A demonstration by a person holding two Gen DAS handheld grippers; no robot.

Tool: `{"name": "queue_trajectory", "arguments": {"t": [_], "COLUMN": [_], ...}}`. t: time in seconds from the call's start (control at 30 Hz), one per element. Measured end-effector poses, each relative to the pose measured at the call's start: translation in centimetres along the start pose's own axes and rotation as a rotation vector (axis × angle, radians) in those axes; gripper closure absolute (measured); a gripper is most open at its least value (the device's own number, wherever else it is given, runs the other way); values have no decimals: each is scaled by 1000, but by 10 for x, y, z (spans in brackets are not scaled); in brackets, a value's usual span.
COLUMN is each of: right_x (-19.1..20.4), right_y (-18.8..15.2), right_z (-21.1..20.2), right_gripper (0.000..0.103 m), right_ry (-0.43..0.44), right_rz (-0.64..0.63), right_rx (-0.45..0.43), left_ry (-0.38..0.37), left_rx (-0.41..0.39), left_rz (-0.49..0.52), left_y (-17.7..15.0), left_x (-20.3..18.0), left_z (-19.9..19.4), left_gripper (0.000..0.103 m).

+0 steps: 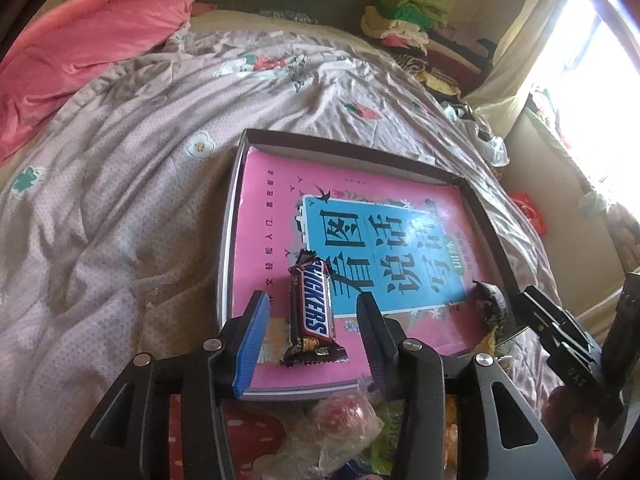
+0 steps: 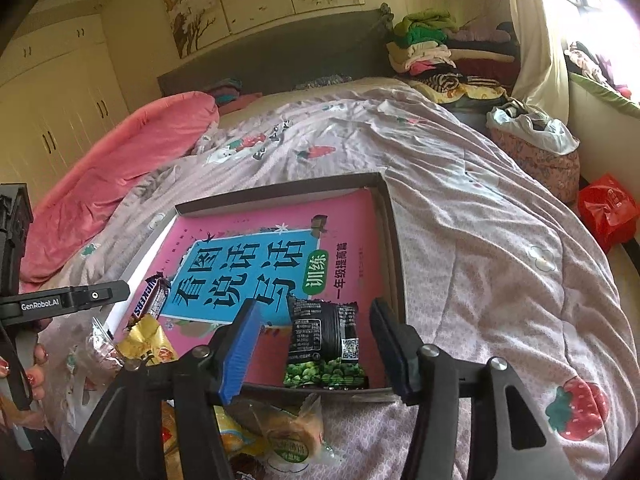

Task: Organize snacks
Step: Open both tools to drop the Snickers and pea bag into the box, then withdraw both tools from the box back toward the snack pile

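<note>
A brown Snickers bar (image 1: 311, 312) lies flat and sealed on the pink book cover (image 1: 272, 216) inside the shallow dark-rimmed box (image 1: 352, 148), near the box's left front corner, its length running front to back. A black packet of green peas (image 2: 326, 346), printed with a label and a QR code, lies flat on the same cover by the box's right front corner, well apart from the bar. More wrapped snacks (image 2: 280, 432), among them a yellow packet (image 2: 146, 340), sit heaped on the bedspread just in front of the box.
</note>
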State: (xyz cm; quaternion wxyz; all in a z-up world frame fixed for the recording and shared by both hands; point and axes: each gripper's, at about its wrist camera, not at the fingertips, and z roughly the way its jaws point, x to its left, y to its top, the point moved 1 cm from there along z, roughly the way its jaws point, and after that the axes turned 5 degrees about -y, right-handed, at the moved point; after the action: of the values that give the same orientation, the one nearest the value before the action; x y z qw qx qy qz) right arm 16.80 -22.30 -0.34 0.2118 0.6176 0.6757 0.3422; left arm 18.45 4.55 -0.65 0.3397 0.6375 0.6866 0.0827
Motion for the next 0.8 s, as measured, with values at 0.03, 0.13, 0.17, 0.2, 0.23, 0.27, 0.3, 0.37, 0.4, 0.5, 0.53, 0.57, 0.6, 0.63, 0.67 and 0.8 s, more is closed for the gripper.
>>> {"name": "queue_trajectory", "arguments": {"t": [0.03, 0.13, 0.17, 0.2, 0.23, 0.27, 0.3, 0.37, 0.4, 0.5, 0.53, 0.57, 0.6, 0.63, 0.67, 0.8], "right_x": [0, 1, 1, 1, 1, 1, 1, 2, 2, 3, 4, 5, 5, 5, 5, 7], "right_y": [0, 0, 0, 0, 0, 1, 2, 2, 2, 2, 2, 2, 2, 1, 1, -1], "right_z": [-2, -5, -7, -8, -10, -12, -15, -18, -20, -25, -26, -27, -28, -30, -31, -37], "right_gripper": [45, 44, 43, 42, 41, 40, 39, 37, 37, 32, 32, 32, 32, 32, 31, 31], "right_ry": [1, 3, 3, 5, 7, 6, 5, 5, 5, 7, 7, 7, 7, 8, 7, 8], "right_rz": [-1, -3, -3, -2, -2, -2, -3, -3, -2, -1, -2, -4, -5, -7, -9, -15], "right_rx": [-4, -9, -11, -14, -18, -25, -32, -40, -45, -56, -58, -61, -62, -65, -66, -73], "left_ry": [-2, -8, -8, -6, -5, -3, 0, -3, 0, 13, 16, 18, 19, 20, 22, 31], "left_rx": [-4, -19, -24, -31, -39, -50, -55, -67, -77, -94, -93, -91, -91, -91, -91, -88], "left_rz": [1, 4, 6, 11, 15, 20, 22, 29, 32, 32, 33, 35, 35, 37, 37, 33], "left_y": [0, 1, 0, 0, 0, 0, 0, 1, 1, -1, -1, -2, -3, -4, -5, -11], "left_x": [0, -1, -1, -2, -2, -3, -4, -5, -5, -6, -7, -7, -7, -7, -7, -3], "left_z": [-3, -11, -13, -16, -19, -22, -25, -30, -33, -40, -41, -42, -44, -45, -45, -48], "left_gripper": [53, 51, 48, 46, 42, 40, 39, 33, 32, 28, 27, 27, 27, 27, 26, 26]}}
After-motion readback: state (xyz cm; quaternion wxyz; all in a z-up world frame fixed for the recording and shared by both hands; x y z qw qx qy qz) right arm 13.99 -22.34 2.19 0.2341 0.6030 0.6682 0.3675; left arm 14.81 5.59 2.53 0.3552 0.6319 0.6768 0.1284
